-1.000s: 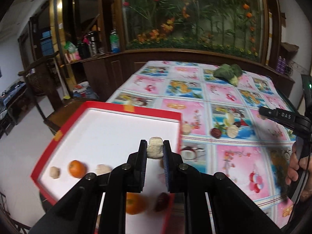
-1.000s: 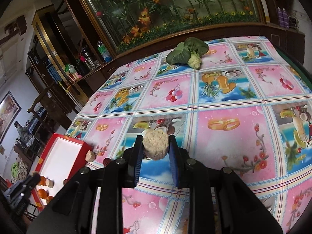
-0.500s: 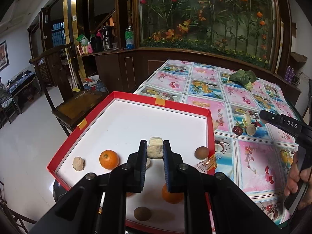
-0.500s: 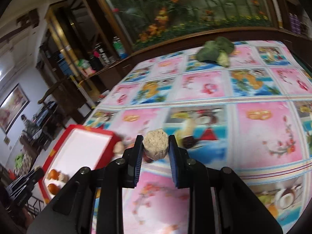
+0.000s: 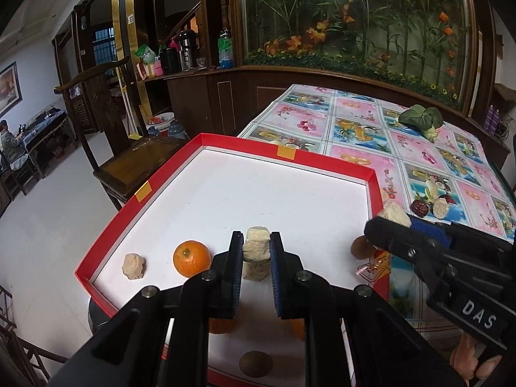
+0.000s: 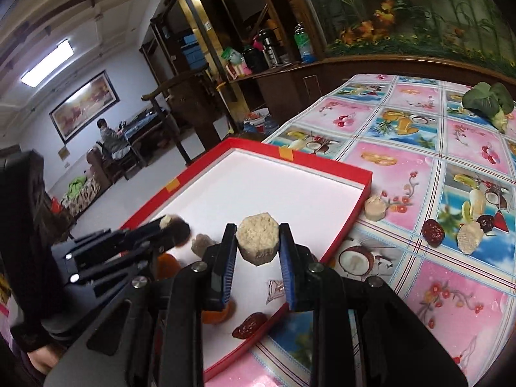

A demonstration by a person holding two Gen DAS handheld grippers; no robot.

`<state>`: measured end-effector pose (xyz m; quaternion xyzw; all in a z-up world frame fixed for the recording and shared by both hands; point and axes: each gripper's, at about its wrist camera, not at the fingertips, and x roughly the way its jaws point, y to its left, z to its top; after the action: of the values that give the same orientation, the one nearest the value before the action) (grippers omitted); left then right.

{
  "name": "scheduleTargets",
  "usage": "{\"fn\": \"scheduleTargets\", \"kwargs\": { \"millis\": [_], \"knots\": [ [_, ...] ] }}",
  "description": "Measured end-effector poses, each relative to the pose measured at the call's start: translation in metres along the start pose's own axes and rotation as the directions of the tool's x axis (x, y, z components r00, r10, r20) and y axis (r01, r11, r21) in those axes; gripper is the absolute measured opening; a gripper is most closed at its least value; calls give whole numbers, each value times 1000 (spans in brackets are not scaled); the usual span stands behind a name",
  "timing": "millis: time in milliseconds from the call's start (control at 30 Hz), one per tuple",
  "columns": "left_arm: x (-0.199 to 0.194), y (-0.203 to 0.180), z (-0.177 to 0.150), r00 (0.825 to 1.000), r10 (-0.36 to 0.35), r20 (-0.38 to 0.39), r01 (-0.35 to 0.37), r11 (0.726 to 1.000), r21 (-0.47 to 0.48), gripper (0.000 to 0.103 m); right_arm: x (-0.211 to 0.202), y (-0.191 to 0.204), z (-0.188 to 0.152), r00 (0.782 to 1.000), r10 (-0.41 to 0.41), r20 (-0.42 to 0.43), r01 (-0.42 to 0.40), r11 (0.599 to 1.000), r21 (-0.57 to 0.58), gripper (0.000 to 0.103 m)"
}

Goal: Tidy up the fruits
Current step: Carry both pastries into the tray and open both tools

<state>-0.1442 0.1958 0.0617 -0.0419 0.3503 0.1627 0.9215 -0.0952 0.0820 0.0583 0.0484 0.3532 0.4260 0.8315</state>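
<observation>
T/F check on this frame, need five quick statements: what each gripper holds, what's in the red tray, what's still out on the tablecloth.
1. The left gripper is shut on a pale beige chunk. True.
2. The right gripper is empty. False: it is shut on a round beige piece.
3. An orange lies in the red tray. True.
4. The leafy green vegetable lies in the tray. False: it lies on the tablecloth, far from the tray.
5. No red dates remain on the tablecloth. False: a dark red date still lies there, beside a pale piece.
</observation>
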Motion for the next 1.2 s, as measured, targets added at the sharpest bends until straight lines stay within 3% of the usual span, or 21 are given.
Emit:
{"fn": "scheduleTargets", "kwargs": {
  "millis": [467,900,1100,1200],
  "knots": [
    [12,7,-5,999,12,-33,-13,1000,-13,14,13,9,-16,997,-20,-78,12,995,-103,28],
    [17,7,-9,998,17,-59,-17,1000,-10,14,23,4,-18,991,-19,-134,8,997,-80,28],
    [18,5,-10,997,25,-66,-25,1000,-3,15,21,10,-19,990,-6,-140,-8,995,-102,40],
    [18,5,-10,997,31,-70,-31,999,-6,21,20,10,-20,990,-3,-141,-11,995,-99,41]
  ]
}}
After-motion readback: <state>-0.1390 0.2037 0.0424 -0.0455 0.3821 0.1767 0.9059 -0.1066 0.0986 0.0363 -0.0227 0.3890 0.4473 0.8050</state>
